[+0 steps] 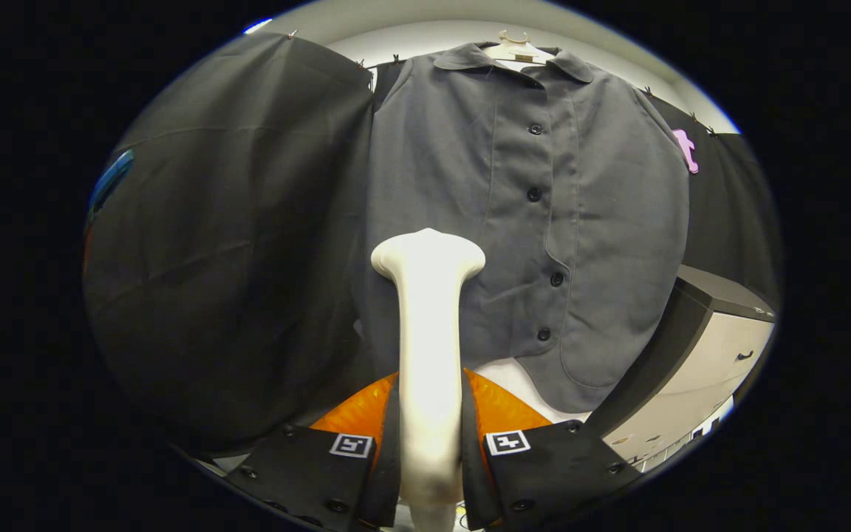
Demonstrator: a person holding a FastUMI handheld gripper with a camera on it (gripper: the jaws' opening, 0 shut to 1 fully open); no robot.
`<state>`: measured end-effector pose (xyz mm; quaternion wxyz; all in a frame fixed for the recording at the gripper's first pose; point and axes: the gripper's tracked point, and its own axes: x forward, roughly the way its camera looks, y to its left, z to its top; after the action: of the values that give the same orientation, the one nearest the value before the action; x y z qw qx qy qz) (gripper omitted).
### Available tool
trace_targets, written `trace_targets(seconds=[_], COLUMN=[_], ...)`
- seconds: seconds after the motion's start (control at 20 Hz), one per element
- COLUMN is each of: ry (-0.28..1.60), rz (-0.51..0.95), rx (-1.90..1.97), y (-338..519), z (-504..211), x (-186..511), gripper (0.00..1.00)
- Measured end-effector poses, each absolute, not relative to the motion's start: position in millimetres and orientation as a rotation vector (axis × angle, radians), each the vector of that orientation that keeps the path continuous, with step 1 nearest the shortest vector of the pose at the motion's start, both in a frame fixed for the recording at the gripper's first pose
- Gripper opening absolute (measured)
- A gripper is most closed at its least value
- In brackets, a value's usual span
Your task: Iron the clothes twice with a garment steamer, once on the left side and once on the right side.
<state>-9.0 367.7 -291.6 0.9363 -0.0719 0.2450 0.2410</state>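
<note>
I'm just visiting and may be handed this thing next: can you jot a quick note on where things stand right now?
Tool: shut on the steamer, whose handle stands between the fingers with its head up ahead.
Shirt: grey, buttoned, hanging on a hanger beyond the steamer, against the booth's black cloth.
Steamer head is level with the shirt's lower half, near the side left of the buttons; whether it touches is unclear.
Done: steamer picked up.
Left: can't tell whether any pass is finished; plan on both sides.

walls: black cloth [226, 244] | right: pale cabinet [713, 355], dark top | above: white wall [425, 37]
</note>
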Motion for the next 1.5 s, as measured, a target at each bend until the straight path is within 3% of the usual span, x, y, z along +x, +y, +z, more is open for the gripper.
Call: trace_targets(seconds=[0.5, 0.9, 1.5], ry=[0.332, 0.244, 0.199], rz=[0.47, 0.349, 0.248], rx=[-0.062, -0.012, -0.004], y=[350.8, 272.0, 166.5], z=[-204.0, -146.4, -115.6], x=[-9.1, 4.7, 5.4], gripper=[0.42, 0.41, 0.41])
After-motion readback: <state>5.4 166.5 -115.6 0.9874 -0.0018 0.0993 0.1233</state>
